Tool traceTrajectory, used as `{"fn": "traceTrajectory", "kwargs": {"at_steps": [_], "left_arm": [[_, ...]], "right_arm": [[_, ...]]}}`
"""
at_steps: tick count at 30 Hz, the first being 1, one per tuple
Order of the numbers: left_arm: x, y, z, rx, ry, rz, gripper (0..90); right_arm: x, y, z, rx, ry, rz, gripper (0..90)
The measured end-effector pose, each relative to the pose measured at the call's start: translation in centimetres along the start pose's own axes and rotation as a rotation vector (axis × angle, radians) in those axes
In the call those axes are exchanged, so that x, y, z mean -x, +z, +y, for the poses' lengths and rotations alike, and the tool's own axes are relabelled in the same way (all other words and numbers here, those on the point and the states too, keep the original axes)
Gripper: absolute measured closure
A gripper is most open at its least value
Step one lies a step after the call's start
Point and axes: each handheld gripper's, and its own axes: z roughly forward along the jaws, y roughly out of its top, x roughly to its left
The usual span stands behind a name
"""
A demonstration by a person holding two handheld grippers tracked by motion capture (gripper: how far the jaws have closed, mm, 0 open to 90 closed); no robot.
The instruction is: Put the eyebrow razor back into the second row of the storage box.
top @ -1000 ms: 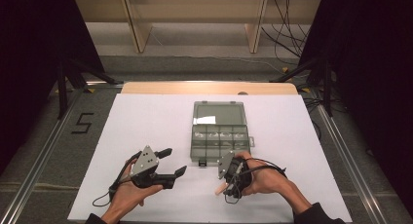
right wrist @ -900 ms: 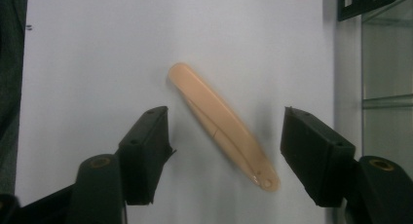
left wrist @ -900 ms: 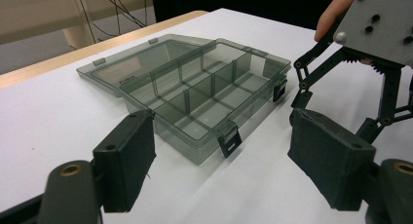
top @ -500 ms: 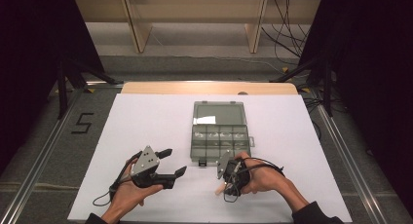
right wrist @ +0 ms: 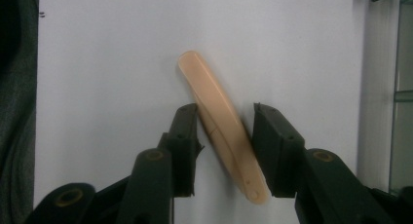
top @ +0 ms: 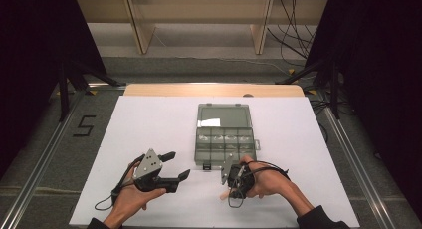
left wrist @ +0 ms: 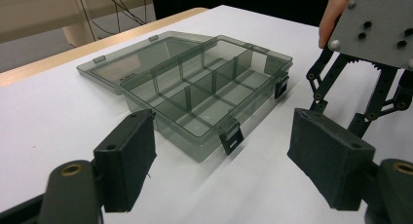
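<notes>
Right gripper view — claw (right wrist: 221,151) closing, beige stick (right wrist: 220,121) between

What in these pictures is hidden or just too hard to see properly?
- High view: most of the beige stick is covered by the right hand-held gripper and hand.
- Right hand-held gripper view: whether the pads already press the stick; the jaws have just been closing around it.
- High view: the open box's compartments are too small to check for contents.
- Left hand-held gripper view: the other gripper is cut off by the edge.
</notes>
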Motion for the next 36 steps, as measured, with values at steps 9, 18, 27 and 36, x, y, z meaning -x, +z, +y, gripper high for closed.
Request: {"fn": "traceTrajectory", "kwargs": {"at_steps": [9, 18, 27, 36], "left_arm": [[-0.1, 0.0, 0.0, 0.001, -0.001, 0.002, 25.0], [-0.2, 0.0, -0.1, 0.002, 0.001, 0.003, 25.3], [-0.2, 0.0, 0.0, 0.004, 0.001, 0.003, 25.4], [-0.2, 0.0, 0.0, 0.008, -0.001, 0.004, 25.4]], "right_arm": [[-0.1, 0.0, 0.0, -0.009, 0.0, 0.011, 72.0], [-0.3, -0.1, 0.3, -0.031, 0.007, 0.003, 73.9], [-0.5, -0.3, 0.5, -0.029, 0.003, -0.003, 74.0], [0.7, -3.1, 0.0, 0.091, 0.064, -0.095, 74.0]]}}
